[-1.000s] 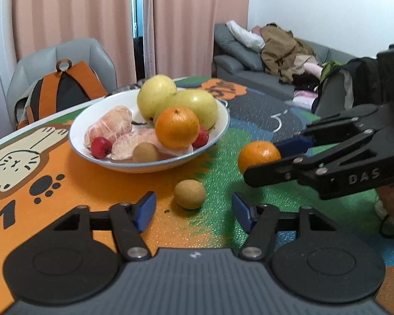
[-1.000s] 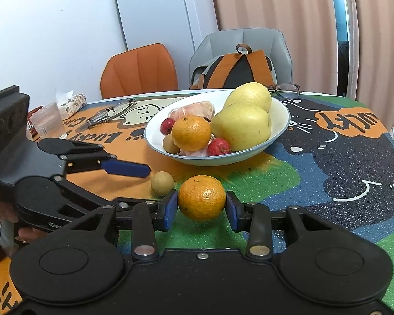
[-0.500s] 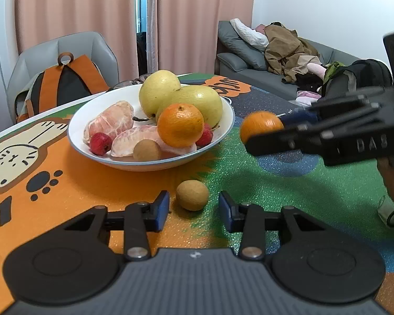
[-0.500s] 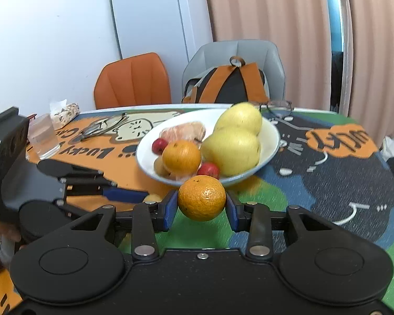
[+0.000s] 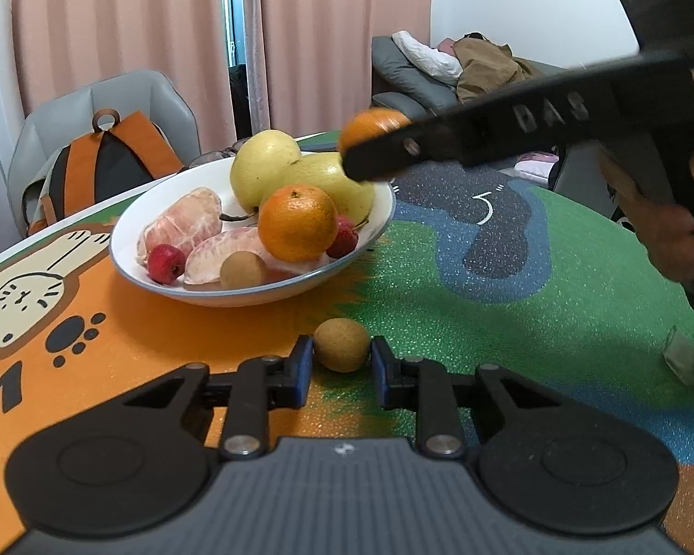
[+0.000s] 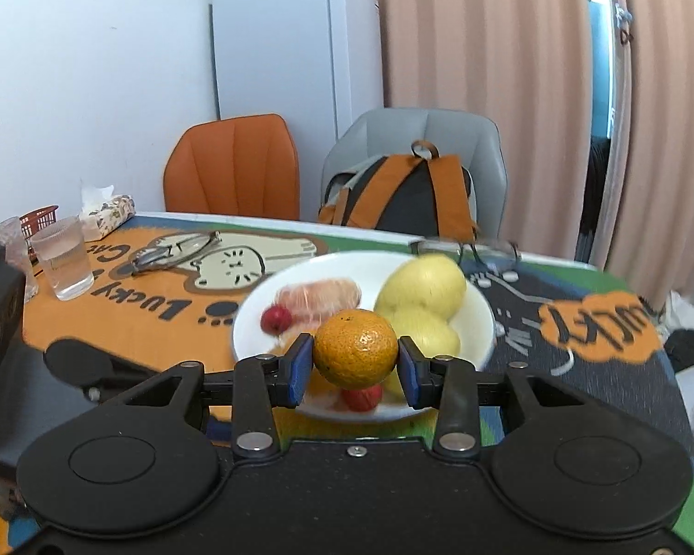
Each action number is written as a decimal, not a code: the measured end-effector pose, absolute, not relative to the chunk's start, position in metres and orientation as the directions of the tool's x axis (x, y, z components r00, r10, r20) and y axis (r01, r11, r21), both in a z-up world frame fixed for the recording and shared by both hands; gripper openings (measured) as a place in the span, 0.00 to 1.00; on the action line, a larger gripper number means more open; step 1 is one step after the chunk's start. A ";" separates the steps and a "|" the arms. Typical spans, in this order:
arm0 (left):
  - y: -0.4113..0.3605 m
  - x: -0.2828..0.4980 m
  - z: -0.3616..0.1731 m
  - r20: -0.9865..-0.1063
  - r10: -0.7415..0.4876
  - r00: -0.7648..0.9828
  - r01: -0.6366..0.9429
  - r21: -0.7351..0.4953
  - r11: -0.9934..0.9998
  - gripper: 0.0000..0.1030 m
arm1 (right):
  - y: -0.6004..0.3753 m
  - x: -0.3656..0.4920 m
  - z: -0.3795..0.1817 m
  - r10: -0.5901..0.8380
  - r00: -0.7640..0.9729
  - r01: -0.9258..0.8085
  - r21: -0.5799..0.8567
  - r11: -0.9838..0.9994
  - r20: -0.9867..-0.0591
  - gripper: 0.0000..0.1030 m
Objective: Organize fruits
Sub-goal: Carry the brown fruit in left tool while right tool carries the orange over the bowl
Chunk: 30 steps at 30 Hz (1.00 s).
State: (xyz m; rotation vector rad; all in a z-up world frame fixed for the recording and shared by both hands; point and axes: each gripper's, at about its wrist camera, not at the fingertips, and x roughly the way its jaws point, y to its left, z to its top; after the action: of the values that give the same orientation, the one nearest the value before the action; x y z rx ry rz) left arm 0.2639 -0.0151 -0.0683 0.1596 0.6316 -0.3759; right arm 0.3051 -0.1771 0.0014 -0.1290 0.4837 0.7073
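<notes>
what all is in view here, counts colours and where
bowl: 1, white, on the table
pears: 2, yellow-green, in bowl
oranges: 2, one in bowl, one in right tool
pomelo segments: 2, pink, in bowl
red fruits: 2, in bowl
small brown fruits: 2, one in bowl, one on mat between left tool's pads
backpack: 1, orange-black, on grey chair
glasses: 2, clear, table edge
left tool: shut on brown fruit
right tool: shut on orange
</notes>
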 end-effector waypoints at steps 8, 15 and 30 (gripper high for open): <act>-0.013 0.261 -0.066 -0.595 -0.299 0.746 0.389 0.026 0.921 0.25 | -0.153 0.323 0.014 0.579 0.656 -0.662 0.000 0.750 -0.483 0.36; -0.018 0.251 -0.059 -0.587 -0.321 0.743 0.409 0.018 0.913 0.25 | -0.131 0.346 0.017 0.582 0.641 -0.669 0.007 0.743 -0.500 0.36; -0.006 0.245 -0.040 -0.558 -0.291 0.777 0.365 0.023 0.931 0.25 | -0.110 0.384 -0.013 0.537 0.601 -0.653 0.023 0.757 -0.592 0.36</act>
State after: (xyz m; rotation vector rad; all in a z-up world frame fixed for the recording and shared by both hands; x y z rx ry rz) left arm 0.2447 -0.0057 -0.0404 0.1328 0.5809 -0.3561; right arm 0.3837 -0.1104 -0.0132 -0.2040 0.6151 0.6947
